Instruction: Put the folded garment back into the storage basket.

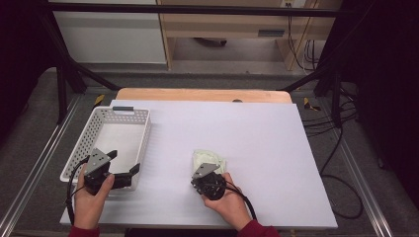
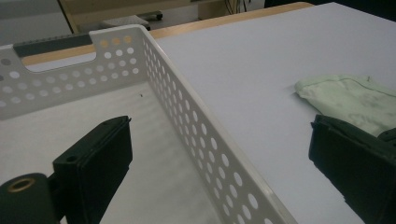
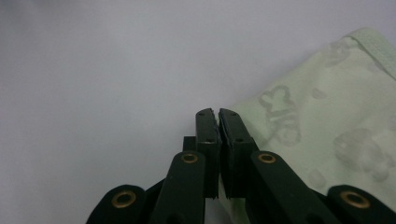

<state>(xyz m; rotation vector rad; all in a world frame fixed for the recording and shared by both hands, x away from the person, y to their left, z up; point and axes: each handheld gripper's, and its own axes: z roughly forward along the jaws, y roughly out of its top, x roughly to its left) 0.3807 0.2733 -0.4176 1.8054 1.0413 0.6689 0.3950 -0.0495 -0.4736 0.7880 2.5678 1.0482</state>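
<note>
High view first: my right gripper (image 1: 203, 174) sits near the front middle of the white sheet-covered table (image 1: 257, 143), tipped down over the near edge of a pale green, faintly patterned folded cloth (image 1: 211, 159). The cloth lies flat on the sheet, a little right of the white perforated plastic basket (image 1: 143, 129) and well apart from it. My right hand (image 1: 228, 200) comes in from the bottom edge, with a dark red sleeve (image 1: 254, 230) at the wrist.

From the right gripper view, my two black jaws are pressed together, pad against pad, with only a hairline seam between them. Their tips lie at the left edge of the cloth (image 3: 327, 135); I cannot tell whether a fold of fabric is caught between the pads or whether they merely rest against it.

My left gripper (image 1: 126, 169) hangs over the near right corner of the basket, its jaws spread wide. From the left gripper view, one jaw stands over the basket's bare floor and the other outside the basket wall (image 2: 196, 135), above the white sheet, with nothing between them but that wall's rim. The green cloth (image 2: 350, 100) lies beyond the outer jaw, on the sheet.
</note>
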